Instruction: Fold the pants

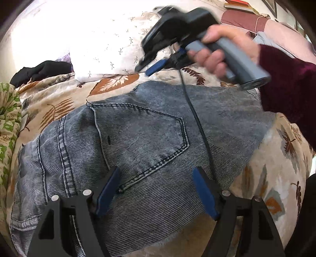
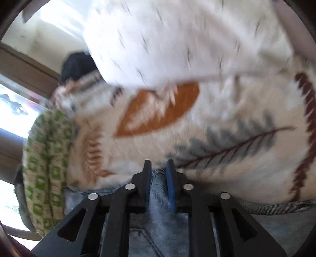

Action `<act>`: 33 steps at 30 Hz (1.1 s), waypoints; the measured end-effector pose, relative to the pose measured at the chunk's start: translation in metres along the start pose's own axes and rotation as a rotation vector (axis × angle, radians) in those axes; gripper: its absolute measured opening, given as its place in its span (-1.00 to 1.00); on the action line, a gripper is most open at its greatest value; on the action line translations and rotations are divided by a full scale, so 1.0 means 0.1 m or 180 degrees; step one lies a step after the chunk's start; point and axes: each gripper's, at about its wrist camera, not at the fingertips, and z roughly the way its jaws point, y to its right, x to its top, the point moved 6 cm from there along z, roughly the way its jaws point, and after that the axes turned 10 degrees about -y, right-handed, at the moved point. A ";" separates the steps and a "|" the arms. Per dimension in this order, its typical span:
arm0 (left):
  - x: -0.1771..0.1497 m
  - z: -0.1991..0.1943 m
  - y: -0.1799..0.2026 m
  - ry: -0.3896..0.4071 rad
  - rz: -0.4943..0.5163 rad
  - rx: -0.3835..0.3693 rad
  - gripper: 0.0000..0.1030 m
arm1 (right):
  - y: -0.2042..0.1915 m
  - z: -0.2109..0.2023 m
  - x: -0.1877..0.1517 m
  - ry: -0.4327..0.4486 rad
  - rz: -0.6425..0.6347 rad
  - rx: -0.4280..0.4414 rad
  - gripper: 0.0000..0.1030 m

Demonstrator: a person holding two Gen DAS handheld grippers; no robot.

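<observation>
Grey-blue jeans (image 1: pixel 138 138) lie folded on a leaf-patterned bedspread (image 1: pixel 59 106), back pocket up. My left gripper (image 1: pixel 157 170) hovers open just over the pocket's lower corner, with only flat denim below its blue pads. A hand (image 1: pixel 217 49) in a dark red sleeve holds my right gripper (image 1: pixel 142 70), blurred, in the air past the jeans' far edge. Its jaws stand a narrow gap apart and no cloth hangs from them. In the right wrist view the right gripper (image 2: pixel 159 163) shows denim (image 2: pixel 160 197) through the gap, lying below.
A white pillow (image 1: pixel 102 49) lies beyond the jeans, a black garment (image 1: pixel 39 71) at far left, and a green patterned blanket (image 1: pixel 7 122) along the left edge. The right gripper's black cable (image 1: pixel 199 126) hangs across the jeans. Books and folded cloth (image 1: pixel 243 17) sit at top right.
</observation>
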 end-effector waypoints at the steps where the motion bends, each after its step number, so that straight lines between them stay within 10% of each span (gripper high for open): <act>1: 0.01 -0.01 -0.02 0.0005 -0.0035 -0.0002 0.50 | -0.03 -0.07 -0.04 -0.0007 -0.0008 0.0060 -0.50; 13: -0.05 0.02 -0.35 -0.0089 -0.0493 0.0430 0.51 | -0.09 0.42 -0.42 -0.0166 -0.0189 -0.0656 -0.46; 17: -0.06 0.02 -0.35 -0.0105 -0.0465 0.0441 0.52 | -0.07 0.46 -0.34 -0.0132 -0.0062 -0.0459 -0.11; 33: -0.10 -0.70 -0.61 0.0373 -0.0765 0.0760 0.52 | -0.34 -0.45 -1.15 0.0252 -0.0308 -0.0488 0.05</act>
